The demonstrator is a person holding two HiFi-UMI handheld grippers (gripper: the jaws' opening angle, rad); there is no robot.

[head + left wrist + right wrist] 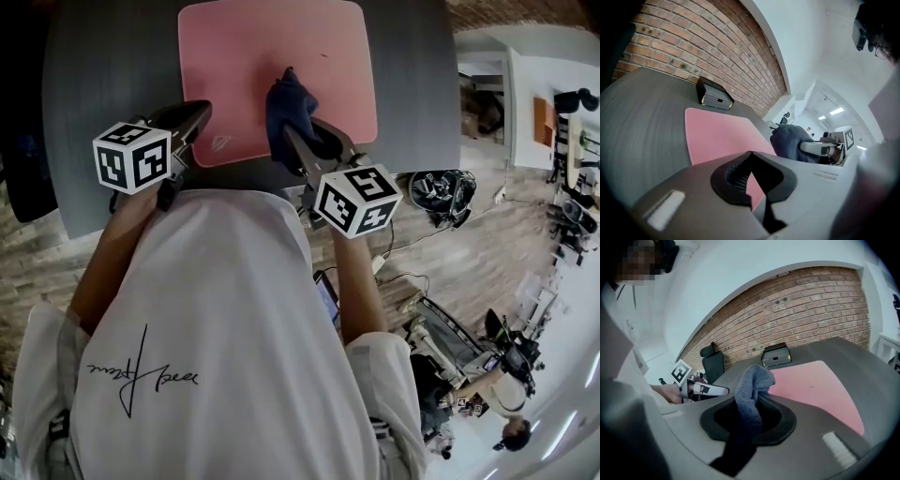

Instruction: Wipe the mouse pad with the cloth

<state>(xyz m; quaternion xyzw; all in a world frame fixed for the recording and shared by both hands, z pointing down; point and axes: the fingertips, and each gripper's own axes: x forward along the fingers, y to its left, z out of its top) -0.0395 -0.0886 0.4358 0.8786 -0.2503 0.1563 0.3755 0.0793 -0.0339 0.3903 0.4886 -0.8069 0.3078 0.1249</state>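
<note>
A pink mouse pad (272,66) lies on the dark grey table (103,84). My right gripper (298,134) is shut on a dark blue cloth (286,105), which stands bunched above the pad's near edge. In the right gripper view the cloth (751,392) sticks up from between the jaws, with the pad (820,385) beyond it. My left gripper (197,116) sits at the pad's near left corner. Its jaws meet at the tips with nothing between them (750,153). From the left gripper view the pad (717,133) and the cloth (790,140) both show.
A small black box (714,95) stands on the table past the pad's far edge, in front of a brick wall (797,310). A black chair (711,364) is beside the table. To the right of the table, the floor holds cables and gear (441,192).
</note>
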